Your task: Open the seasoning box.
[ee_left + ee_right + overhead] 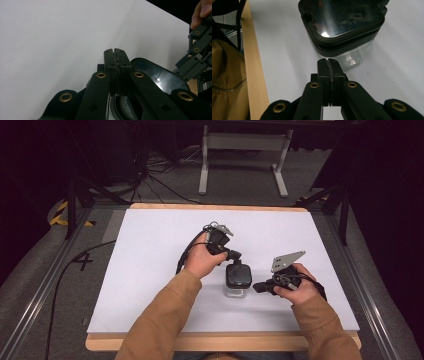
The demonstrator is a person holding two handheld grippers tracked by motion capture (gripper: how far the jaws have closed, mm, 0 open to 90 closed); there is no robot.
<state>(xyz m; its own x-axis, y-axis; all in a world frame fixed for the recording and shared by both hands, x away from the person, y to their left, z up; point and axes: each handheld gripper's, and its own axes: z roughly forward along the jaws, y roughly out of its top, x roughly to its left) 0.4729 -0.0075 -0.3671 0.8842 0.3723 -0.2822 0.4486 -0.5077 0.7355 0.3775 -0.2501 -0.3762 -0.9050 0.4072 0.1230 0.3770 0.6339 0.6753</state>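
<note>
**Two closed grippers beside a little jar**

The white desk [150, 270] is carrying a clear jar [237, 279] with a black lid, sitting near the middle. The left gripper [233, 255] is resting at the jar's 12 o'clock, jaws clenched on nothing. The right gripper [259, 287] is waiting at its 3 o'clock, jaws clenched, empty.

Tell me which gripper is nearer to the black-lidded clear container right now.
Left. The left gripper, jaws shut, sits at the far edge of the container, right over its lid. The right gripper, also shut, is just beside the container's side, apart from it.
</note>
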